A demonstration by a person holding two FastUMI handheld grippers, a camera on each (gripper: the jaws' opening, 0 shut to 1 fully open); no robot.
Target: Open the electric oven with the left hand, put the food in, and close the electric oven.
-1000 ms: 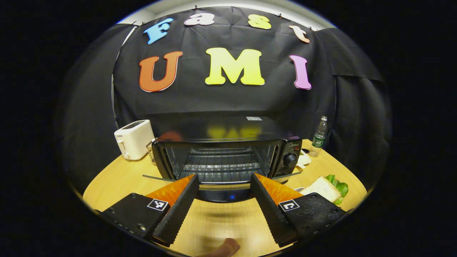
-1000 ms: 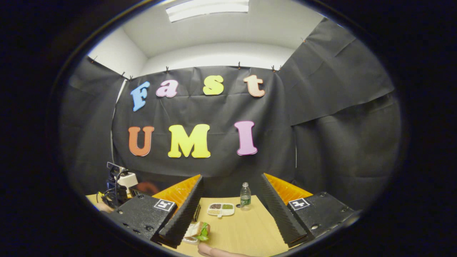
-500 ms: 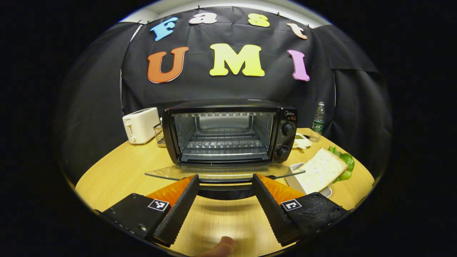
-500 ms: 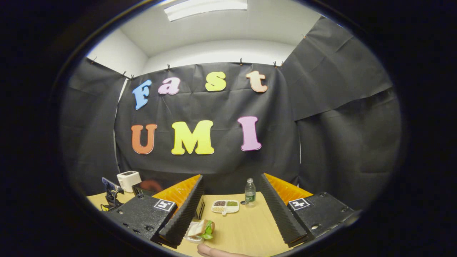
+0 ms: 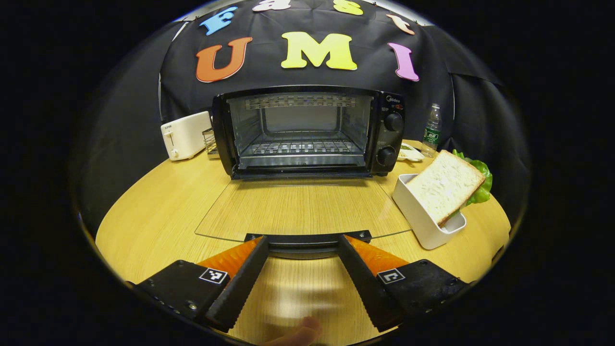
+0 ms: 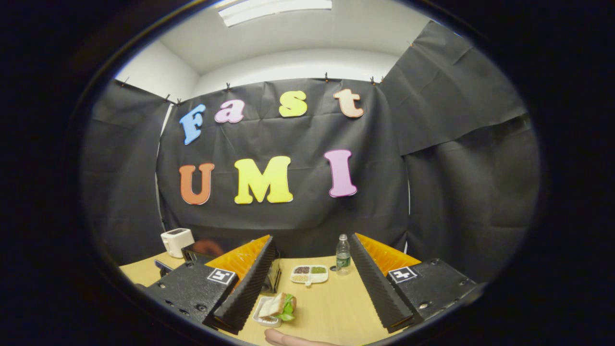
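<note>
Oven [image 5: 307, 129] sits at the back of the worktop [image 5: 158, 206], its glass door [image 5: 302, 211] dropped flat, rack bare. Left tool [image 5: 302, 250] is spread wide w/ the door handle [image 5: 307, 239] between its tips, not clamped. Right tool [image 6: 312, 274] also wide, holding nothing, hanging high above the worktop. Food = sandwich [image 5: 449, 185] leaning in a white tray [image 5: 418, 211] just right of the door. Opening looks done, so next: back the left tool off w/o bouncing the door, bring the right tool down, grip the bread across its flat faces, light squeeze, and slide it onto the rack clear of the door edge.
</note>
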